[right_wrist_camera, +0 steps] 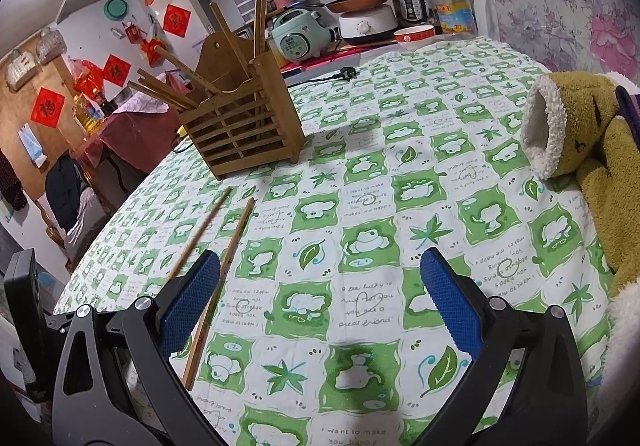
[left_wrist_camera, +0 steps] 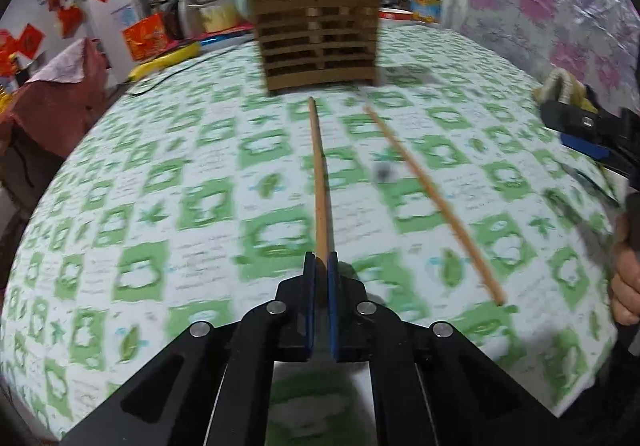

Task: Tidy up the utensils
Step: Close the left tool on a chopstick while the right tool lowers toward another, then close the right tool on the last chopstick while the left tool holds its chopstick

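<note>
Black tool (left_wrist_camera: pixel 321 262), blue textured pads (right_wrist_camera: pixel 448 298), silver screws.

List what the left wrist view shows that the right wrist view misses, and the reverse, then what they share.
Only the left wrist view shows the left tool shut on a chopstick, and the right tool from the side at the frame's right edge.

Only the right wrist view shows the right tool open and empty, and a plush toy lying on the table's right.

Both show the wooden utensil holder holding chopsticks, the second chopstick lying loose, and the green-patterned tablecloth.

Right gripper (right_wrist_camera: pixel 320 286) spread wide over green-checked tablecloth (right_wrist_camera: pixel 360 173), two chopsticks (right_wrist_camera: pixel 224 262) lying left — wooden holder (right_wrist_camera: pixel 244 121) beyond, plush toy (right_wrist_camera: pixel 580 133) right
</note>
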Action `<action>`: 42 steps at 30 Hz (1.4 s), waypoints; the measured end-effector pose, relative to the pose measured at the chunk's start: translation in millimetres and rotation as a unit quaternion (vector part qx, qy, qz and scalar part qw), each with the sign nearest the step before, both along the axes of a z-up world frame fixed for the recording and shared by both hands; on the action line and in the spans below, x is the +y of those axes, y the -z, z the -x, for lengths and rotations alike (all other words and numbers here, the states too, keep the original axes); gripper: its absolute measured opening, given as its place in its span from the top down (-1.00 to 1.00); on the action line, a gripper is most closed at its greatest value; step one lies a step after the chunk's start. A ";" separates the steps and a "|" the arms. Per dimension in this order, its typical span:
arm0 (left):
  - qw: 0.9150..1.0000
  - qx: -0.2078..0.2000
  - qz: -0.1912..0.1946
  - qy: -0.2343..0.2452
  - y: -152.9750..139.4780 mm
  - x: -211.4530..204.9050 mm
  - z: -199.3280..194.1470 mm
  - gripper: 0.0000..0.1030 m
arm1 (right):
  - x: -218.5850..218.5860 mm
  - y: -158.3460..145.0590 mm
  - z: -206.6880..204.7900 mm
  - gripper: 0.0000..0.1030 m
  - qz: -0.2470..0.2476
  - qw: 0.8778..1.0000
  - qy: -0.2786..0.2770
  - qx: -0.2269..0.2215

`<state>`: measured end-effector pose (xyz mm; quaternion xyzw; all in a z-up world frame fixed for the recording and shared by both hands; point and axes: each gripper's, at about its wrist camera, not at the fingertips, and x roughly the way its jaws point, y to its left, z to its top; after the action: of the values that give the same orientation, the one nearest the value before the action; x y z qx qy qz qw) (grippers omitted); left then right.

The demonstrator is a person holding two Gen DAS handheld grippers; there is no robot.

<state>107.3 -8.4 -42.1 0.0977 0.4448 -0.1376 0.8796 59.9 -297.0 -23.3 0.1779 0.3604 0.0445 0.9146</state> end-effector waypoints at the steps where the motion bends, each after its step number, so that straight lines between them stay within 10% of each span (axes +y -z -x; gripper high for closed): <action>1: 1.000 0.000 0.000 -0.010 0.2 6.3 -1.9 0.88 | 0.0 0.0 0.0 -0.88 0.000 1.000 0.000 0.000; 7: 0.998 0.012 0.043 -0.047 -0.1 38.3 -10.8 0.79 | 2.8 -0.8 0.4 -0.88 0.007 1.000 -0.001 -0.001; 12: 0.995 0.020 0.099 -0.010 -0.3 37.6 -5.1 -0.47 | 9.0 -1.6 0.6 -0.88 0.026 1.000 0.001 0.002; 16: 0.998 0.005 0.052 -0.018 1.8 24.5 -0.1 -0.52 | 23.6 -9.8 10.9 -0.88 0.074 0.997 -0.001 -0.018; 22: 0.991 0.019 0.129 -0.043 -0.6 51.8 -5.2 -0.58 | 72.6 -15.8 43.9 -0.88 0.139 0.986 -0.079 -0.041; 29: 0.991 0.017 0.117 -0.055 -1.5 51.5 -4.9 -0.64 | 116.1 5.0 60.0 -0.84 0.165 0.974 -0.153 -0.025; 39: 0.993 0.015 0.102 -0.058 -0.7 51.1 -4.6 -0.71 | 111.4 22.4 51.4 0.69 0.151 0.978 -0.141 0.023; 42: 0.995 0.012 0.081 -0.059 -0.5 49.5 -1.7 -0.70 | 87.8 23.7 50.4 0.86 0.143 0.984 -0.099 0.036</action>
<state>109.1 41.1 -41.6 -0.0017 0.4474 -0.1215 0.8860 9.6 -209.2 -47.0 0.0106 0.4112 0.0761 0.9083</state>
